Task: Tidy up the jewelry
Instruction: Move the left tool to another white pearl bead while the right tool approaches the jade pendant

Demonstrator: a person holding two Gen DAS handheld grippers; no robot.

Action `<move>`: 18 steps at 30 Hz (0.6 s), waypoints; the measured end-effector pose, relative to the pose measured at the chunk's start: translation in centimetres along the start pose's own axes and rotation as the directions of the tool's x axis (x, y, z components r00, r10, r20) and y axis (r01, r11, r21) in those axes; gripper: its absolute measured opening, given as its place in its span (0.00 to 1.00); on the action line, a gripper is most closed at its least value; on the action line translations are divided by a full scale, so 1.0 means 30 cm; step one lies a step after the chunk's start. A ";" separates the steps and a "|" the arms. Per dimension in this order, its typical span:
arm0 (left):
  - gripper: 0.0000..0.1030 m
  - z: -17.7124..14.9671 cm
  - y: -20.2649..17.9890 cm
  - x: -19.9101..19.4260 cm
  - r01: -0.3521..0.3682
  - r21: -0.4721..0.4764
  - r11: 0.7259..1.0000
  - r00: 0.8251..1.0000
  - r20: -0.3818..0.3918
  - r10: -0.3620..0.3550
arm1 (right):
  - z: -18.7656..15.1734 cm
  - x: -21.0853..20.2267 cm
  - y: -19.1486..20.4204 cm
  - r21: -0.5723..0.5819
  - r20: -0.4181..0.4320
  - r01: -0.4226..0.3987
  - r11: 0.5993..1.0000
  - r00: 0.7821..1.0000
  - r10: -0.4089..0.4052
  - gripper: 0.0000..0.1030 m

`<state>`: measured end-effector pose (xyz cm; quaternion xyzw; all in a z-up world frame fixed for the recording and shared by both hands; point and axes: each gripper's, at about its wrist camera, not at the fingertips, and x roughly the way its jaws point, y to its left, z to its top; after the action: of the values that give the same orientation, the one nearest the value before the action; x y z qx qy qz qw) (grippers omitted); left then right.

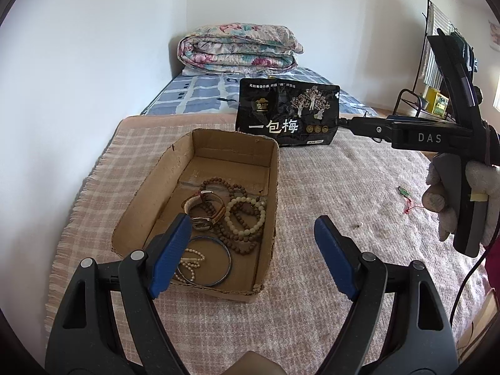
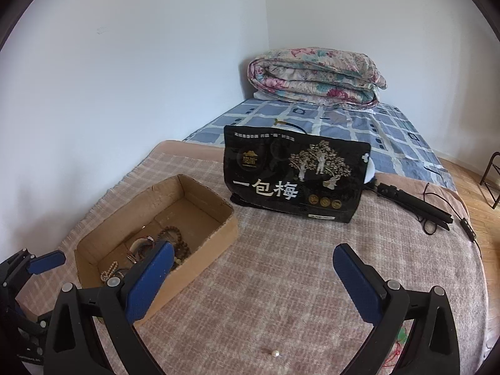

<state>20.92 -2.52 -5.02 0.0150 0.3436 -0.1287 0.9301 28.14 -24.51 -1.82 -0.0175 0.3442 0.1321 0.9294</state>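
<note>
An open cardboard box [image 1: 147, 197] [image 2: 218, 228] lies on the plaid blanket and holds a watch [image 1: 203, 207], brown bead strands [image 1: 237, 234], a pale bead bracelet [image 1: 245, 215], a blue bangle [image 1: 228, 264] and a small pearl string [image 1: 190, 262]. My left gripper [image 1: 253, 231] hangs open above the box's near right corner, nothing between its fingers. My right gripper [image 2: 253, 257] is open and empty too, right of the box. A loose pearl [image 2: 275, 354] lies on the blanket below it. A green charm on red cord [image 1: 406, 195] lies at the right.
A black snack bag [image 1: 289, 112] [image 2: 295, 178] stands behind the box. A folded black tripod with a cable [image 2: 418, 206] lies to its right. A folded floral quilt [image 1: 237, 48] rests on the blue checked sheet. A white wall runs along the left; a gloved hand [image 1: 475, 197] holds the right gripper.
</note>
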 end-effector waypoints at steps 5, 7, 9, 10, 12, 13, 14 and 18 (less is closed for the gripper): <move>0.81 0.002 -0.061 -0.003 0.033 0.012 0.999 0.999 0.011 -0.033 | -0.034 -0.084 -0.114 0.026 0.025 0.042 0.999 0.999 -0.043 1.00; 0.81 0.003 -0.090 -0.002 0.050 0.017 0.999 0.999 0.013 -0.051 | -0.049 -0.114 -0.166 0.037 0.028 0.063 0.997 0.998 -0.064 1.00; 0.81 0.003 -0.120 0.001 0.062 0.033 0.998 0.998 0.015 -0.062 | -0.070 -0.145 -0.219 0.049 0.034 0.081 0.996 0.996 -0.082 1.00; 0.81 0.003 -0.136 0.004 0.067 0.041 0.997 0.998 0.013 -0.068 | -0.079 -0.158 -0.246 0.057 0.036 0.090 0.994 0.995 -0.092 1.00; 0.81 0.001 -0.163 0.015 0.079 0.051 0.996 0.997 0.007 -0.080 | -0.096 -0.179 -0.297 0.071 0.036 0.109 0.991 0.993 -0.112 1.00; 0.81 0.000 -0.176 0.021 0.085 0.057 0.995 0.996 0.003 -0.085 | -0.107 -0.188 -0.320 0.077 0.034 0.118 0.990 0.992 -0.121 1.00; 0.81 -0.002 -0.190 0.027 0.090 0.064 0.994 0.996 -0.001 -0.090 | -0.118 -0.195 -0.344 0.082 0.031 0.125 0.989 0.991 -0.128 1.00; 0.81 -0.010 -0.229 0.060 0.105 0.073 0.992 0.994 -0.022 -0.104 | -0.165 -0.217 -0.432 0.105 0.013 0.159 0.982 0.987 -0.161 1.00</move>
<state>20.33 -9.54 -5.98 0.0327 0.3473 -0.1896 0.9178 23.60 -39.13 -2.17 0.0047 0.3381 0.0392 0.9403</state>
